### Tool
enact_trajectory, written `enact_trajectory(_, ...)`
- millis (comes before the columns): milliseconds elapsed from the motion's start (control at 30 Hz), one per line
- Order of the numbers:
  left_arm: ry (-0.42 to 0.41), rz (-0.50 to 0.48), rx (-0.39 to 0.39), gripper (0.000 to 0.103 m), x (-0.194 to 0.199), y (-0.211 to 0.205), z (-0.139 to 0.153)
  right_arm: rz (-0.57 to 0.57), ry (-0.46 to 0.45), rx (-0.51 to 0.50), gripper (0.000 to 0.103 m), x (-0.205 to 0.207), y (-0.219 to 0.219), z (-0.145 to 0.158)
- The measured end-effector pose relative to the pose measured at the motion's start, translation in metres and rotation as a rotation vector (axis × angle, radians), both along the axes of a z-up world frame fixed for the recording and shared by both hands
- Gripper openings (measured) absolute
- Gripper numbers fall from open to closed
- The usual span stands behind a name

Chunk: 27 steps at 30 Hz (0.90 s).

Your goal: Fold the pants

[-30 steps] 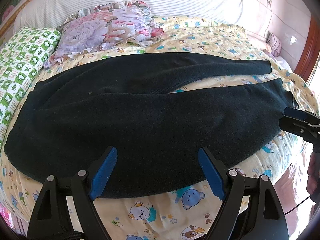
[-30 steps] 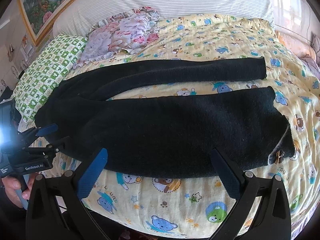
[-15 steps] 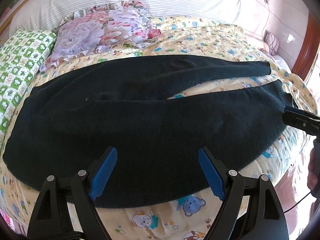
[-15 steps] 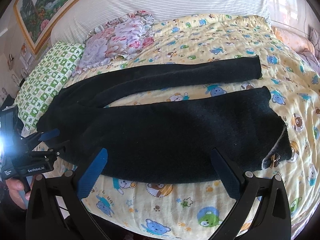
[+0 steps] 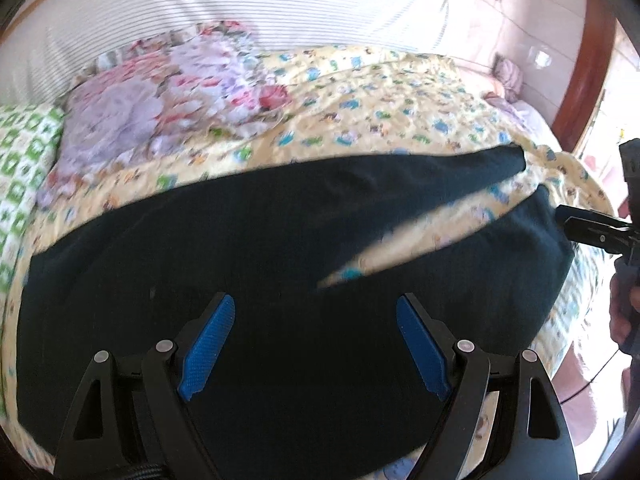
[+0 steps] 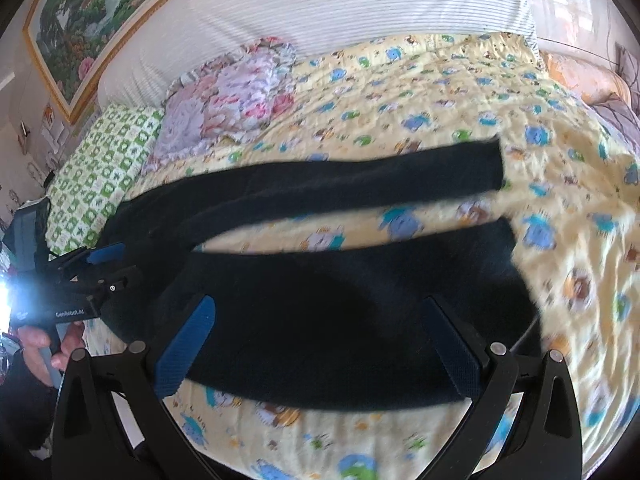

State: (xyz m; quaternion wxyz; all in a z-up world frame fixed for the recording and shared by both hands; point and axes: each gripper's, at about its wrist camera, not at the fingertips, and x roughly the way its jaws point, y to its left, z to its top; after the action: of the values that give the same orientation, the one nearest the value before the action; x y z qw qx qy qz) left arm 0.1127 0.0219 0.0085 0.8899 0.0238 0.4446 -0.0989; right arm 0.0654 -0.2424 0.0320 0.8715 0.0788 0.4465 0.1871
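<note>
Both my left fingers [image 5: 310, 344] and right fingers [image 6: 318, 350] spread wide, gripping nothing, the dark fleece pants [image 5: 280, 248] flat on the yellow cartoon-print quilted bed [image 6: 460, 92] between and beyond the tips, legs splayed, so I can pinch the near edge.

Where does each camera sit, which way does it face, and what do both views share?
Left wrist: sits on the left gripper, faces across the dark pants toward the floral pillow; its open blue-padded fingers show, plus the right gripper at the right edge.
Right wrist: sits on the right gripper, faces across the pants' legs toward the headboard; its open fingers show, plus the left gripper and the hand holding it.
Shared: pants, yellow quilt, floral pillow, green pillow.
</note>
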Motion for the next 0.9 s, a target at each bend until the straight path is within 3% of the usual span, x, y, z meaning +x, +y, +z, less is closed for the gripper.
enact_trajectory(233, 0.030, -0.122, 0.000, 0.084, 0.060, -0.001, 0.008, -0.052, -0.002, -0.001, 0.103, 0.038, -0.038, 0.012)
enact_trajectory(567, 0.069, -0.381, 0.011, 0.083, 0.139, -0.023, -0.004, -0.086, 0.014, -0.058, 0.084, 0.097, -0.070, 0.017)
enact_trajectory(733, 0.138, -0.455, 0.002, 0.082, 0.181, -0.024, -0.024, -0.095, 0.061, -0.041, 0.080, 0.125, -0.084, 0.008)
enact_trajectory(833, 0.217, -0.502, -0.021, 0.082, 0.196, -0.025, -0.039, -0.088, 0.090, -0.026, 0.072, 0.137, -0.089, 0.000)
enact_trajectory(900, 0.270, -0.528, -0.010, 0.073, 0.202, -0.028, -0.051, -0.080, 0.105, -0.011, 0.071, 0.142, -0.090, -0.004)
